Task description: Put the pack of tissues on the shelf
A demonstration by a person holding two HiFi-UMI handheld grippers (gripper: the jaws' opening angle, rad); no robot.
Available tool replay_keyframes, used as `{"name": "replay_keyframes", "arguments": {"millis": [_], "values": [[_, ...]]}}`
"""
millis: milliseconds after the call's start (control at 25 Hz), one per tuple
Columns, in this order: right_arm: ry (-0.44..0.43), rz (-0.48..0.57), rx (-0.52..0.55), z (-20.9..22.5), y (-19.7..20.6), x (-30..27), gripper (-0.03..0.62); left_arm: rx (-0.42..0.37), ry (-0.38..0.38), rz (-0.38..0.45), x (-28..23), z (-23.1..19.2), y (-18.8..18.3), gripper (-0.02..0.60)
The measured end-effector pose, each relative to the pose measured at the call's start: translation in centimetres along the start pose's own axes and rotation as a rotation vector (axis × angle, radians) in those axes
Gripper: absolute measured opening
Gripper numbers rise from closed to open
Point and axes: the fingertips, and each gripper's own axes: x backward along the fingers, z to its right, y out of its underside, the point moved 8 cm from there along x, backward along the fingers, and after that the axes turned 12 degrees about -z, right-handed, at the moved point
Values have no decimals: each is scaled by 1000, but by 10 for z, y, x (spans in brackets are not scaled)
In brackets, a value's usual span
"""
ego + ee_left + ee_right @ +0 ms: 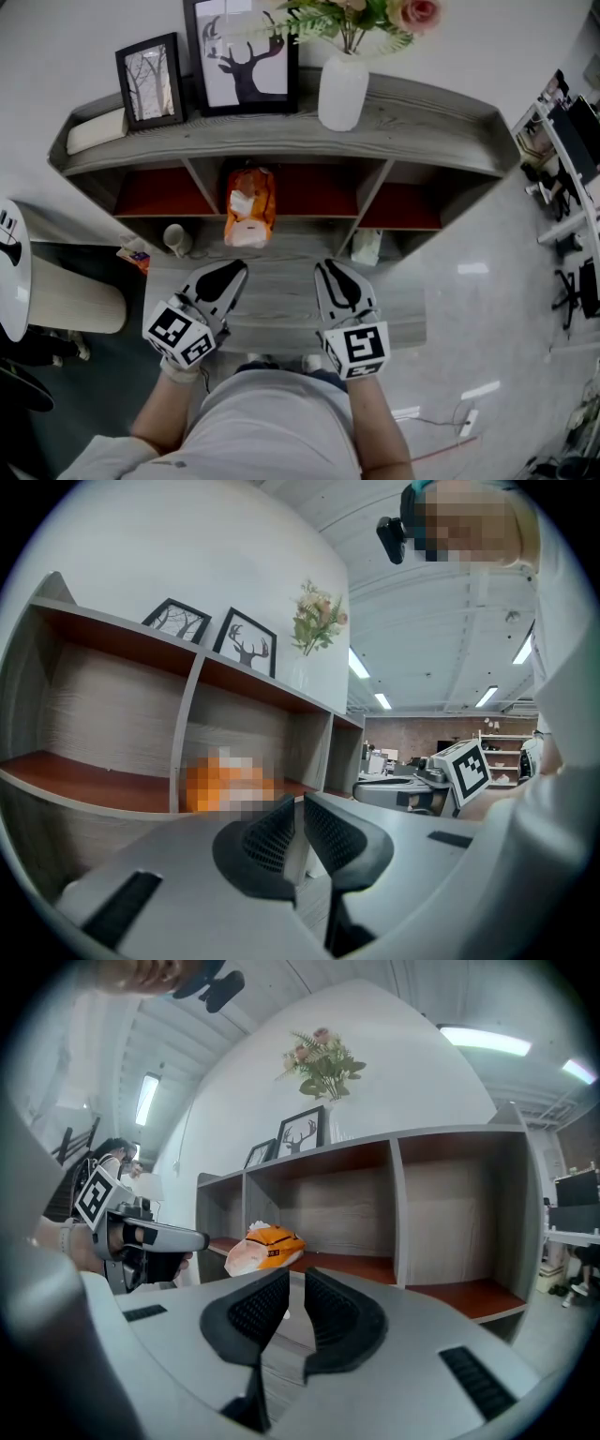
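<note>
The orange and white pack of tissues (249,206) lies in the middle compartment of the grey shelf unit (427,131), on its red shelf board. It appears at centre left in the right gripper view (264,1246) and as a blurred orange patch in the left gripper view (225,785). My left gripper (236,269) and right gripper (328,267) hover side by side over the lower grey ledge, in front of the pack and apart from it. The jaws of each stand a narrow gap apart, with nothing between them (300,803) (297,1279).
On the shelf top stand two framed pictures (150,80), a white vase with flowers (342,89) and a pale box (96,129). A cup (175,239) and a white packet (366,247) sit on the lower ledge. A round white table (11,272) is at left.
</note>
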Motion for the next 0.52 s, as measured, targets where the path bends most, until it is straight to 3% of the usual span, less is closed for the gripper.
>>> {"name": "replay_keyframes", "arguments": {"millis": [520], "values": [[-2, -13, -10, -1, 0, -1, 60, -3, -1, -5, -2, 2, 0, 41]]}}
